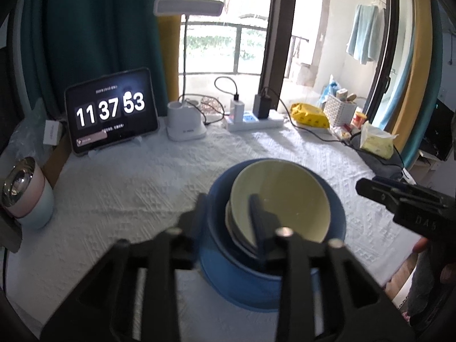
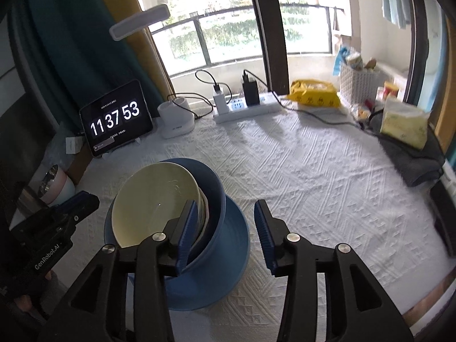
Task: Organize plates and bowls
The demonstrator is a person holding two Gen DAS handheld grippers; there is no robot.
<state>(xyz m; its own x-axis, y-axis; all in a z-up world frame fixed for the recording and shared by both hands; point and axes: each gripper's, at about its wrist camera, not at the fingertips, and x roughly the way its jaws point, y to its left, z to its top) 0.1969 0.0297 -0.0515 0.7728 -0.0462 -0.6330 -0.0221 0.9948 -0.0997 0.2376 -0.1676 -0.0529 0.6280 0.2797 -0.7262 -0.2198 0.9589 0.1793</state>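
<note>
Black linkages are filling the foreground of both wrist views; beyond them the stack is sitting on the white tabletop (image 2: 313,171). Cream bowl (image 2: 154,202) is leaning tilted inside a dark blue bowl (image 2: 213,196), which is resting on a blue plate (image 2: 228,256).

Right gripper (image 2: 225,233) is standing partly open: its left finger (image 2: 186,230) is overlapping the bowls' right rim in this view, the other hanging over bare cloth, nothing pinched between. Left gripper (image 1: 230,222) is likewise partly spread, one finger (image 1: 260,222) showing in front of the cream bowl; contact I cannot tell, and it is gripping nothing I can see.

Judgement: the stack is lying between the two grippers, left one on its left, right one on its right, both near. Cream bowl's tilt is leaving it unsettled.
</note>
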